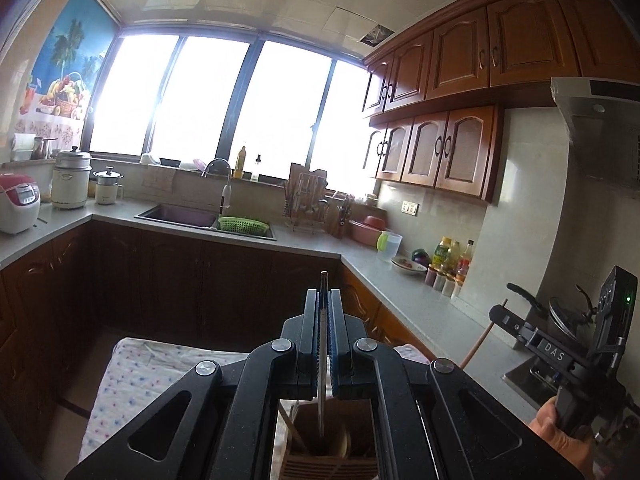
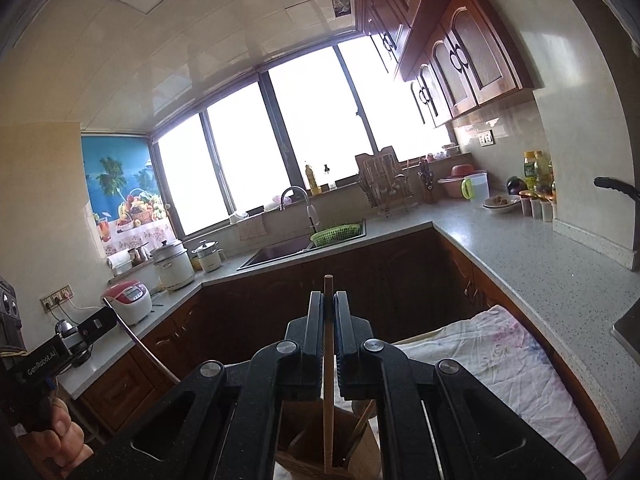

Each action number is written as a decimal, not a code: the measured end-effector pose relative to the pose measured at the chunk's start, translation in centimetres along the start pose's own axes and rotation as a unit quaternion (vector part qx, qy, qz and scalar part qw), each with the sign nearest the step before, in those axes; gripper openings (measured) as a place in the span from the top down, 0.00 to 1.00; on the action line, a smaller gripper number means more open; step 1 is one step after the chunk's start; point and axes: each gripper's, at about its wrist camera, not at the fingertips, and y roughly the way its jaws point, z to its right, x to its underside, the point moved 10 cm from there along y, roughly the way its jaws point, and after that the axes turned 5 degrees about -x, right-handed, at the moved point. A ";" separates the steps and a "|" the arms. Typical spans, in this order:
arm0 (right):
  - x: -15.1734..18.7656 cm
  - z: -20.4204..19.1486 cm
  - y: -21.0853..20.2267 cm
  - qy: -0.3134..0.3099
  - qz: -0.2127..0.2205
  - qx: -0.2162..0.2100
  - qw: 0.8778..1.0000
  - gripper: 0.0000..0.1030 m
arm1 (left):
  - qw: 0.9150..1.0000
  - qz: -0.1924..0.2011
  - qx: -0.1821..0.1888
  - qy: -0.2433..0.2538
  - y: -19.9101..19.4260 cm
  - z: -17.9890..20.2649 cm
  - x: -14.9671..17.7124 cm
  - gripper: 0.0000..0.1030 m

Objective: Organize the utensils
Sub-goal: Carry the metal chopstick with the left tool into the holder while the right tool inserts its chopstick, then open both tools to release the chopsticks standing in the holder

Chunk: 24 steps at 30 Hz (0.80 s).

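My left gripper is shut on a thin metal utensil handle that stands upright, its lower end down in a wooden utensil holder below. My right gripper is shut on a wooden chopstick, also upright, its lower end inside the same wooden holder. Other wooden sticks lean in the holder. The right gripper shows at the right of the left wrist view, the left gripper at the left of the right wrist view.
The holder stands on a floral cloth over a low surface. A grey L-shaped counter carries a sink, green basket, dish rack, rice cookers, bottles and a jug.
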 end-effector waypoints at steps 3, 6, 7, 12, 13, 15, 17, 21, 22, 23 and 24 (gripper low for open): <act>0.3 0.6 1.4 -0.001 0.009 0.008 1.000 0.95 | 1.000 -0.010 -0.011 -0.003 2.6 -0.2 1.7 0.99; 1.5 1.0 2.3 -0.003 0.014 0.014 1.000 0.95 | 0.999 -0.025 -0.015 -0.013 4.8 -0.3 3.9 0.99; 2.1 1.2 2.5 -0.004 0.015 0.016 1.000 0.95 | 0.999 -0.031 -0.018 -0.015 5.4 -0.4 4.6 0.99; 5.4 1.8 3.4 -0.005 0.000 0.022 1.000 0.95 | 0.998 -0.061 -0.024 -0.027 7.9 -0.7 7.5 0.99; 6.0 1.9 3.5 -0.007 -0.006 0.023 1.000 0.95 | 0.997 -0.066 -0.025 -0.028 8.2 -0.9 7.5 0.99; 7.1 2.0 3.7 -0.007 -0.018 0.024 1.000 0.95 | 0.996 -0.077 -0.028 -0.031 8.5 -1.4 8.0 0.99; 8.1 2.2 4.0 -0.005 -0.031 0.025 0.999 0.95 | 0.995 -0.087 -0.029 -0.033 8.4 -2.1 8.3 0.99; 8.8 2.3 4.0 -0.009 -0.038 0.029 0.999 0.95 | 0.995 -0.087 -0.026 -0.030 8.2 -2.5 8.0 0.99; 8.8 2.3 4.0 -0.008 -0.039 0.028 0.999 0.95 | 0.995 -0.087 -0.027 -0.030 8.1 -2.5 7.9 0.99; 8.7 2.3 4.0 -0.008 -0.041 0.028 0.999 0.95 | 0.995 -0.088 -0.026 -0.031 8.2 -2.4 7.7 0.99; 8.7 2.3 4.1 -0.009 -0.043 0.028 0.999 0.95 | 0.995 -0.089 -0.027 -0.032 8.1 -2.5 7.7 0.99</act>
